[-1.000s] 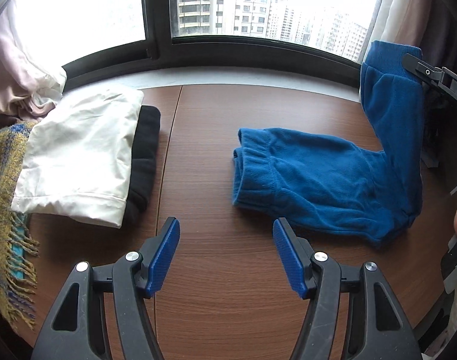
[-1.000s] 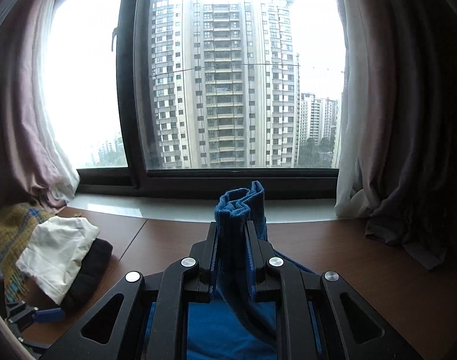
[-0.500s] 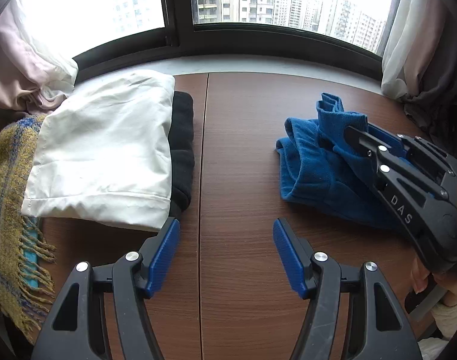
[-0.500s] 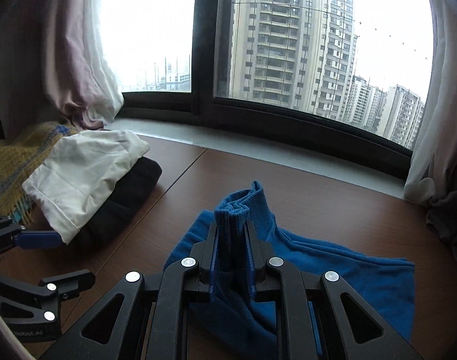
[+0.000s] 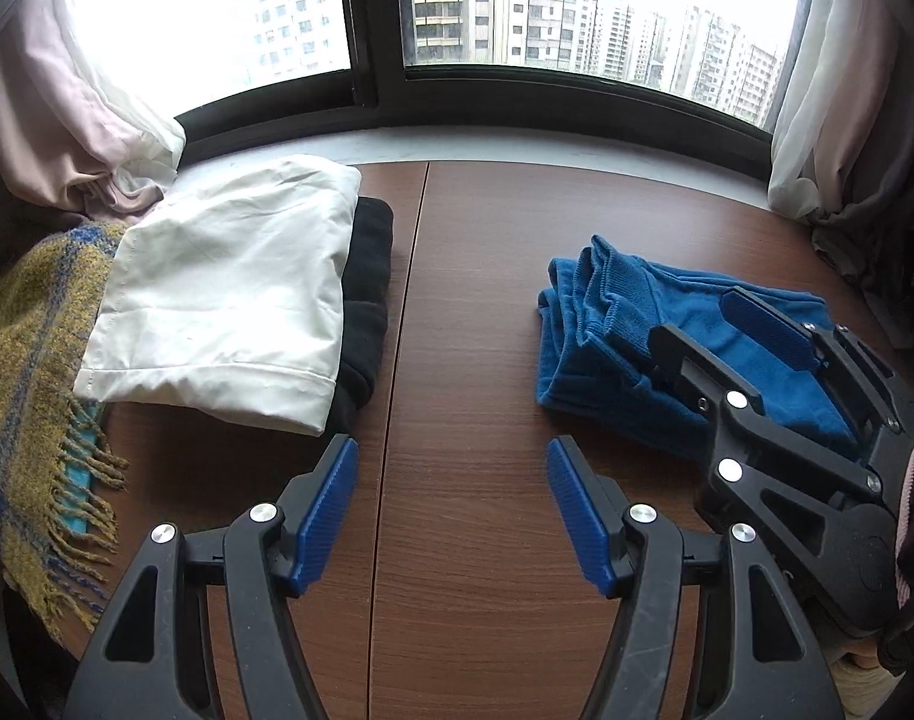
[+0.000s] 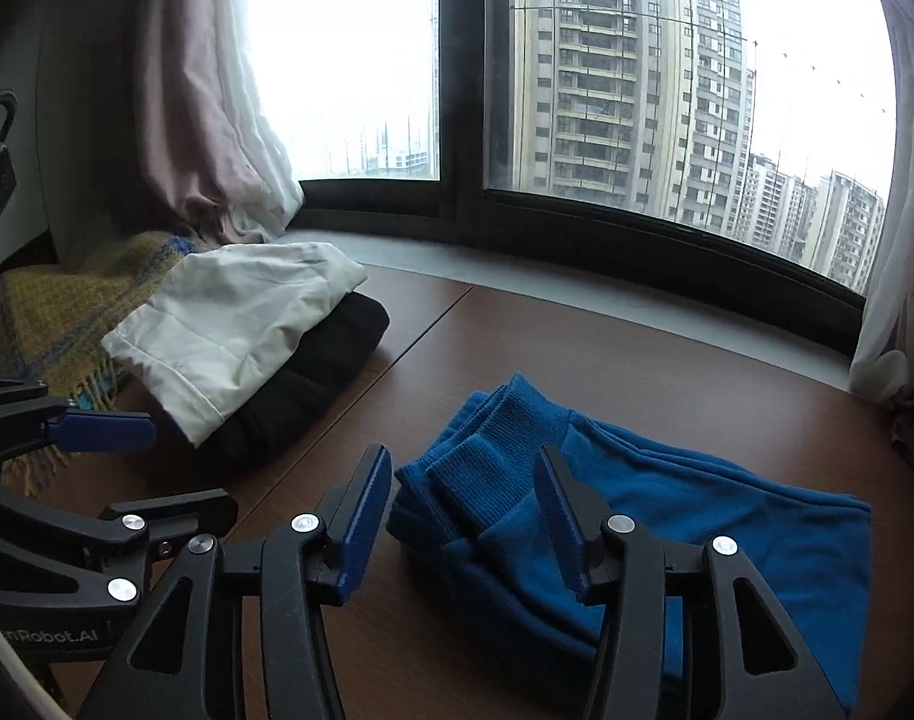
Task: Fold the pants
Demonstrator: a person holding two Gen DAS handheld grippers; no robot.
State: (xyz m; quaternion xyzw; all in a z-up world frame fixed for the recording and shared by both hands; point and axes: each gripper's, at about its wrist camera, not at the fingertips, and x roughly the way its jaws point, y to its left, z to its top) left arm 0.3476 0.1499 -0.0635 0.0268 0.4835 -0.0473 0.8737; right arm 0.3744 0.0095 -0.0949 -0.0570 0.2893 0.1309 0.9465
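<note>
The blue fleece pants lie folded over on the brown table, with the ribbed cuffs on top at the left end; they also show in the right wrist view. My right gripper is open, its jaws standing either side of the cuffs, not gripping. It also shows in the left wrist view over the pants. My left gripper is open and empty above bare table, left of the pants.
A folded white garment lies on a folded black one at the left. A yellow plaid scarf hangs at the far left edge. Curtains and the window sill bound the table's back.
My right gripper swung the pant leg over onto the rest of the pants, lowered it and opened, letting the cuffs go. My left gripper stayed open and shifted a little.
</note>
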